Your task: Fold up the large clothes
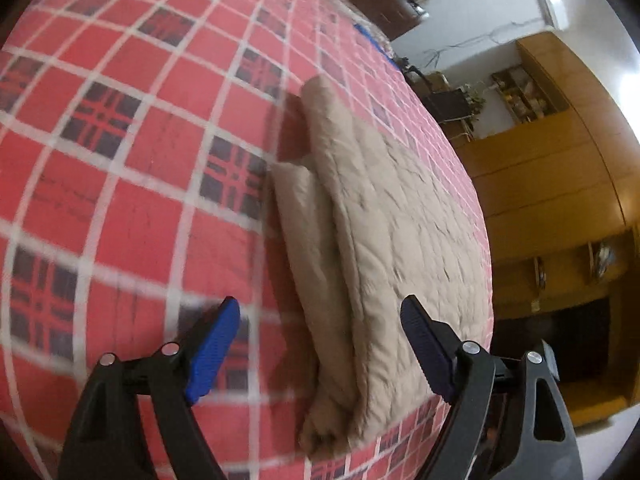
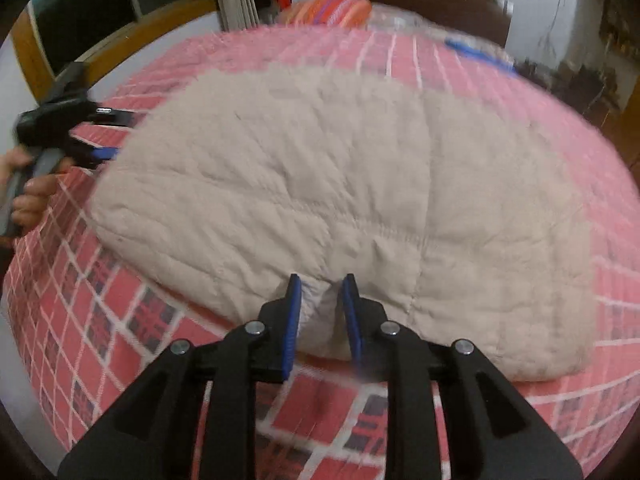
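Fabric fills the left wrist view ahead of the fingers: a beige quilted garment lies in stacked layers on the red checked bedspread, running away from the camera along the bed's edge. The left gripper is spread wide and holds nothing, one blue pad out over the bedspread, the other over the garment's top layer. The folded side edge lies between the two fingers, which suggests this hand is lined up to take or straighten that edge; the layers already laid over one another point to a fold partly made.

In the right wrist view the same garment spreads broad and flat ahead of the fingers, its near edge reaching back between them. The right gripper has its fingers drawn in close, with a small tuck of pale cloth between the pads; it looks like a pinch on the near hem, though blur leaves it unclear whether the pads truly bite. Far off to the left of these fingers, the other gripper sits at the garment's side edge, held by a hand. Taking two edges at once would let the bulky piece be carried over evenly.
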